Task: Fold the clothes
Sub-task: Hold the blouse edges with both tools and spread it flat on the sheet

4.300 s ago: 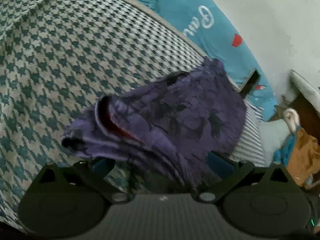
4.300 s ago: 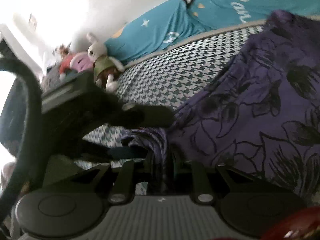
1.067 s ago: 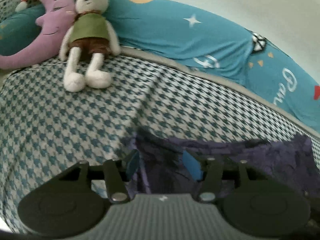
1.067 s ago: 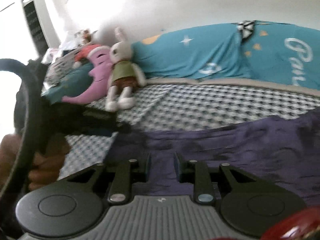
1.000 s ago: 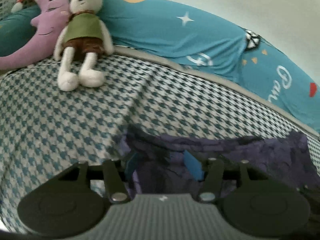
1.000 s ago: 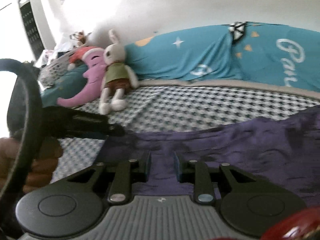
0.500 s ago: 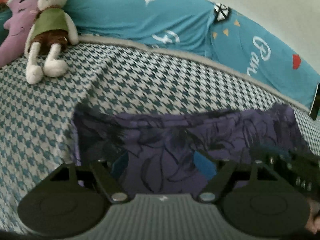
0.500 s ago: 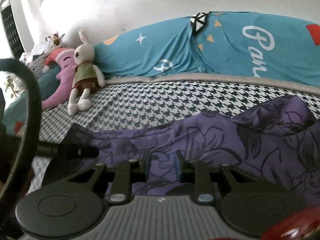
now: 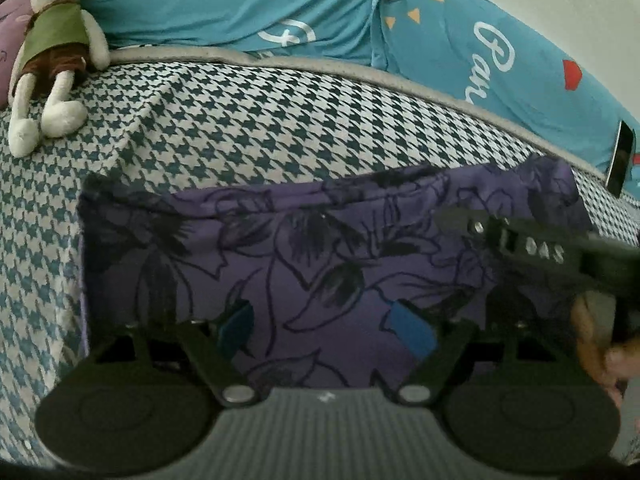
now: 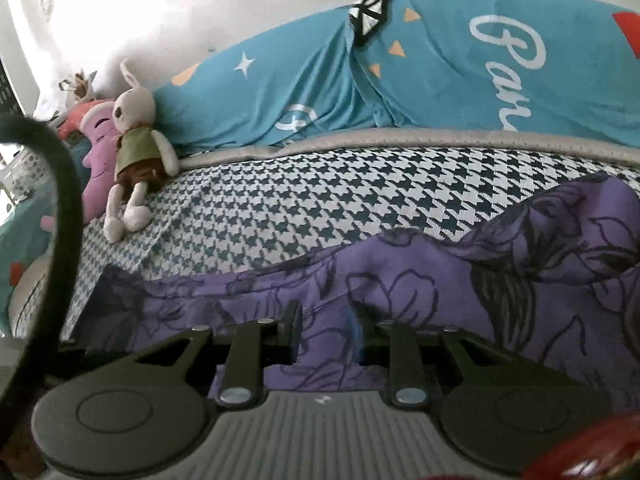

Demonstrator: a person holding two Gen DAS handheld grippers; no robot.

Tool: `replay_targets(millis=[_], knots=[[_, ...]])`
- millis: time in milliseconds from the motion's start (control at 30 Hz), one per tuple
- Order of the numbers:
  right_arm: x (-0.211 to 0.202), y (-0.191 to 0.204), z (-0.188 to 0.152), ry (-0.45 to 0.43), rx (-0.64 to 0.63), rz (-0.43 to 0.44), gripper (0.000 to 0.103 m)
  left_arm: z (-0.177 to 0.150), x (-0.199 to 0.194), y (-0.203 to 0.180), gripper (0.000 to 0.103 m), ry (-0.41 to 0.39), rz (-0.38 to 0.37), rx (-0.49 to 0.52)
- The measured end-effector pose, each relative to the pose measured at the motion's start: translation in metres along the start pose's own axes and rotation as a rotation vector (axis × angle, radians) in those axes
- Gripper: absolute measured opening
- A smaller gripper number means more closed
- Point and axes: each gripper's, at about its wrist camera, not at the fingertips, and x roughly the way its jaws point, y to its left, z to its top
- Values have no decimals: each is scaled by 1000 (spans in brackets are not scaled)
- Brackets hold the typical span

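- Purple floral garment (image 9: 320,248) lies spread flat on the houndstooth bed cover (image 9: 248,120), long axis running side to side, parallel to the bed's far edge.
- Garment's far hem roughly straight in left view; left short edge is square to it. In right view (image 10: 500,280) the right end rises in a rumpled hump.
- Left gripper (image 9: 326,326) hangs over the garment's near part, blue-padded fingers spread wide, nothing between them.
- Right gripper (image 10: 326,330) low over the garment, fingers apart with a narrower gap, only fabric showing between them; can't tell if tips touch cloth.
- Right gripper also in left view (image 9: 520,236), over the garment's right end; a hand (image 9: 600,336) holds it, partly cut off by frame edge.
- Garment's near edge hidden behind gripper bodies in both views.
- Rabbit plush (image 9: 52,44) at the bed's far left corner, beside a purple plush (image 10: 98,152).
- Teal bedding (image 9: 280,12) along the far edge; printed lettering cut off.
- Dark phone-like object (image 9: 622,158) at far right, hard to make out.
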Motion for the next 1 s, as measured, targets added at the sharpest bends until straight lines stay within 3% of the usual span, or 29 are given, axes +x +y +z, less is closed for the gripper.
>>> replay_targets(millis=[267, 600, 1000], knots=[[25, -11, 8, 33, 48, -33, 21, -1, 5, -6, 83, 15, 2, 19], [37, -14, 11, 10, 67, -30, 14, -2, 10, -16, 88, 22, 11, 35], [13, -19, 13, -34, 166, 29, 15, 0, 13, -20, 89, 18, 26, 33]])
